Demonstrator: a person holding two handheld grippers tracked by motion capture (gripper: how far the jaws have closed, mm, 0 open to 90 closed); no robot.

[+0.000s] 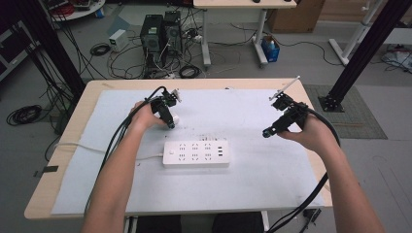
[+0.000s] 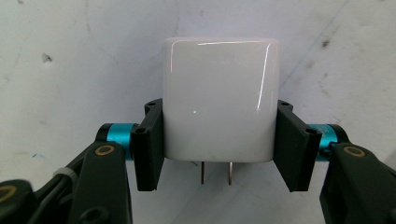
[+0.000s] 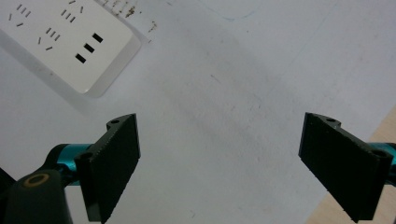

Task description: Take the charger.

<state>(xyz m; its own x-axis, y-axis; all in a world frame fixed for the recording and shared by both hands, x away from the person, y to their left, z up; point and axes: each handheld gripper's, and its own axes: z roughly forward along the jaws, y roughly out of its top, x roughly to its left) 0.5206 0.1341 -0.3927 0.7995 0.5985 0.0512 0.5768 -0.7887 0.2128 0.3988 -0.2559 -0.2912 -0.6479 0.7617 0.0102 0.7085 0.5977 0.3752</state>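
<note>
Toward the table's (image 1: 73,141) far left, our left claw (image 2: 219,140) is clamped on the white charger (image 2: 220,100), one jaw on each side, its two prongs pointing back toward the claw. At mid-table, nearer the front edge, lies the power strip (image 1: 196,154). We judge the smooth, glossy charger could twist or slip in that grip, and the prongs may miss the slots if it tilts. The left hand (image 1: 143,116) angles the claw downward just above the mat. Near the right edge, our right claw (image 3: 233,163) hangs with jaws wide apart, holding nothing, tilted down toward the strip.
</note>
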